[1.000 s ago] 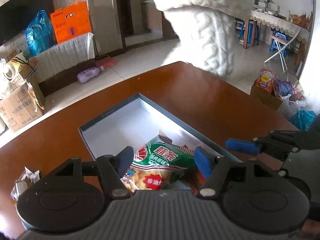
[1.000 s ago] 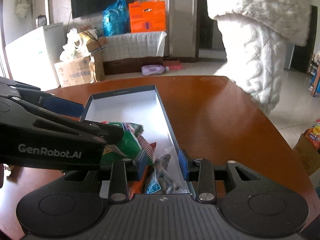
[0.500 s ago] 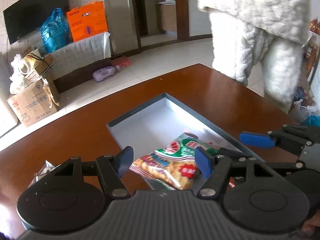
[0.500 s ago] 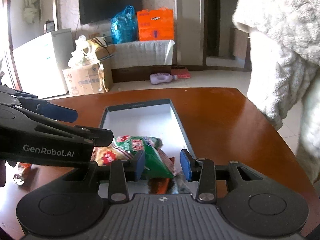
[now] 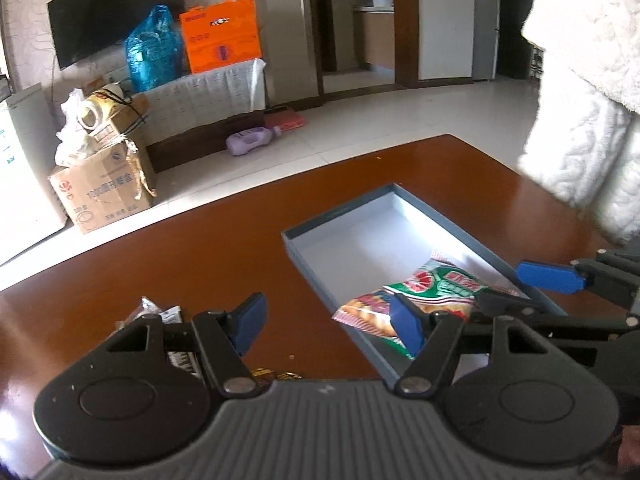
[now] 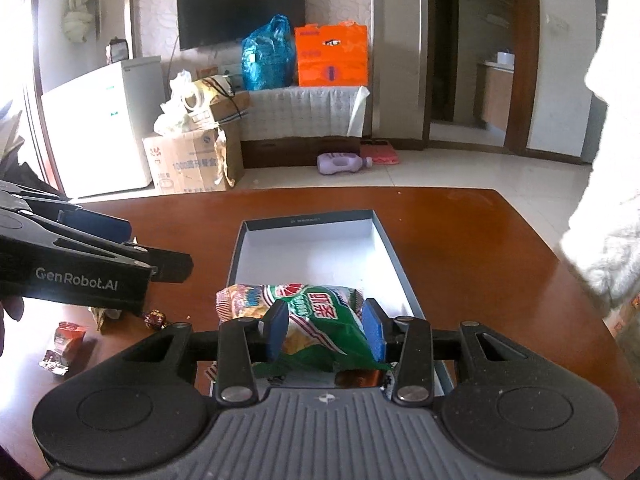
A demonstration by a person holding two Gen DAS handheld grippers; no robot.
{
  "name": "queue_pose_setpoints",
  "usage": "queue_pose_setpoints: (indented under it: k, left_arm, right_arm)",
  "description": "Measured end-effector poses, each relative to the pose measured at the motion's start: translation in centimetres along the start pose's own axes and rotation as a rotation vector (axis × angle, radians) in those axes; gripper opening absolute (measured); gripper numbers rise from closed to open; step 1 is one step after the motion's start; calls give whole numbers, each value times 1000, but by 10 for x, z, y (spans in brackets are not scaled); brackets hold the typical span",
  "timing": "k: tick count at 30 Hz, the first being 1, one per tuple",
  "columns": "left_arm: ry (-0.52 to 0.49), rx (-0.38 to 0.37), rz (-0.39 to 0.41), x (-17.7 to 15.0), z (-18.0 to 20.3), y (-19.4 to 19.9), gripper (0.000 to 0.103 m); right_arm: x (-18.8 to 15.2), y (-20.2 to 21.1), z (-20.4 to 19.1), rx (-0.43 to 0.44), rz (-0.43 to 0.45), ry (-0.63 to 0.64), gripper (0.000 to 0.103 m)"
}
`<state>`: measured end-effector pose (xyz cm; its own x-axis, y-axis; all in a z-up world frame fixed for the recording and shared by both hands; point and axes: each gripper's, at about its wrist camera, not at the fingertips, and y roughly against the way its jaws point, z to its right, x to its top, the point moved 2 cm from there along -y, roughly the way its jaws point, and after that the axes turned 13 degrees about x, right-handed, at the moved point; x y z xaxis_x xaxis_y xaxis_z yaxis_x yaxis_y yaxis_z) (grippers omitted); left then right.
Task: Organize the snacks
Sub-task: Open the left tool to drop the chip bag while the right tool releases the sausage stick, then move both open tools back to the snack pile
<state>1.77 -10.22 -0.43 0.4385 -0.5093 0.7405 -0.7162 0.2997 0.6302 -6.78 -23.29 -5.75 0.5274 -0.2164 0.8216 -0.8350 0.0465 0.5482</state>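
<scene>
Right tool (image 6: pixel 325 330) pointing downward over box (image 6: pixel 394 252), fingers straddling green snack bag (image 6: pixel 320 304), grip uncertain. Left tool (image 5: pixel 326 322) hanging apart, empty, above surface (image 5: pixel 200 256).

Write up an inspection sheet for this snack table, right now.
Surface: brown table, glossy.
Job's things: grey box holding a green snack bag; far half of the box bare.
Clutter: loose wrappers and a candy on the table left of the box.
Grippers: left gripper open over the table, nothing between its fingers; right gripper with its fingers either side of the green bag, grip unclear.
Cables: nothing seen.
Surroundings: cardboard carton, purple bottle on the floor, person in a white fleece.
</scene>
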Motion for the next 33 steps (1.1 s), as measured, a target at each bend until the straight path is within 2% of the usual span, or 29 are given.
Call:
queue_pose_setpoints:
  k: [10,23,33]
  left_arm:
    - [30,51,-8,-16,-39,10,68]
    - [112,119,-83,-55,-106,4,68]
    - [145,152,-104,-72,-131,4,68]
  right_arm:
    - [12,-8,-28,45,4,41,45]
    - [20,-28,-74,137,-6,96,48]
    - [22,-40,-101,202,-17,144,48]
